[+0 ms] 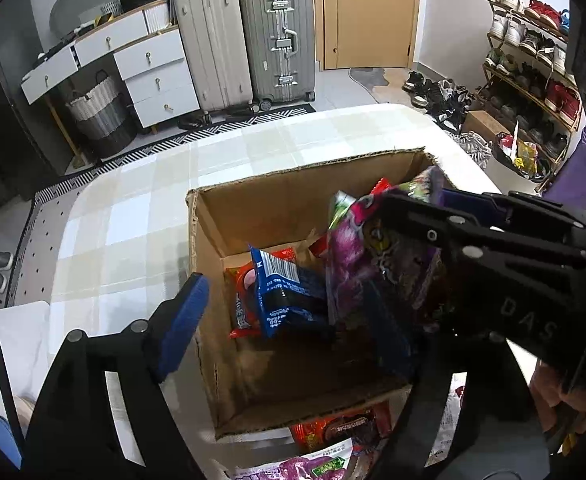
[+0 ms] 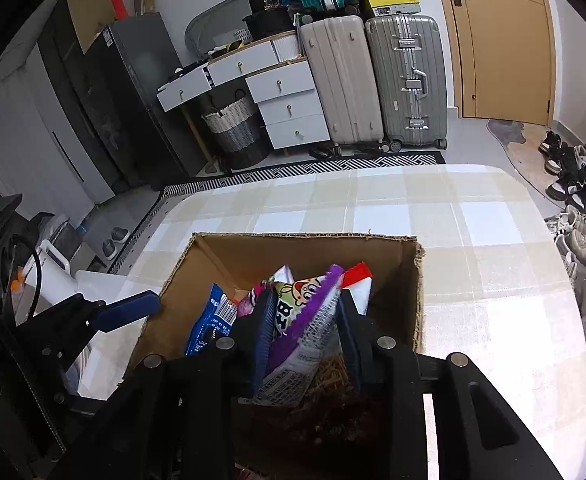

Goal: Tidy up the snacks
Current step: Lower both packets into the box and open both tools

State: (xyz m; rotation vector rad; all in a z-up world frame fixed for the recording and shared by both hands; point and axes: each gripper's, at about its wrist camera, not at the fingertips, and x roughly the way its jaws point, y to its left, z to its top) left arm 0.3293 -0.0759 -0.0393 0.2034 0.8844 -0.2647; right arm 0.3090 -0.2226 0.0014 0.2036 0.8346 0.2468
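- We are partway through, by our judgement: several packets are already standing inside the open brown cardboard box [image 1: 253,216], among them a blue foil snack bag [image 1: 281,296] and a red packet [image 1: 245,292] beneath it.
- More is waiting outside the box: a red-orange wrapped snack [image 1: 341,428] and a pink-purple packet [image 1: 313,468] are lying on the checked tablecloth [image 1: 133,208] just beside the box's near wall.
- We are clamping the right gripper [image 2: 305,336] on a purple-edged cartoon-printed snack packet [image 2: 305,312], its blue pads nearly closed against the packet's sides.
- That packet is hanging over the box's right half, above the snacks already in it and apparently not yet released.
- We are holding the left gripper [image 1: 313,312] wide open and empty, one blue pad [image 1: 183,328] just outside the box's left wall.
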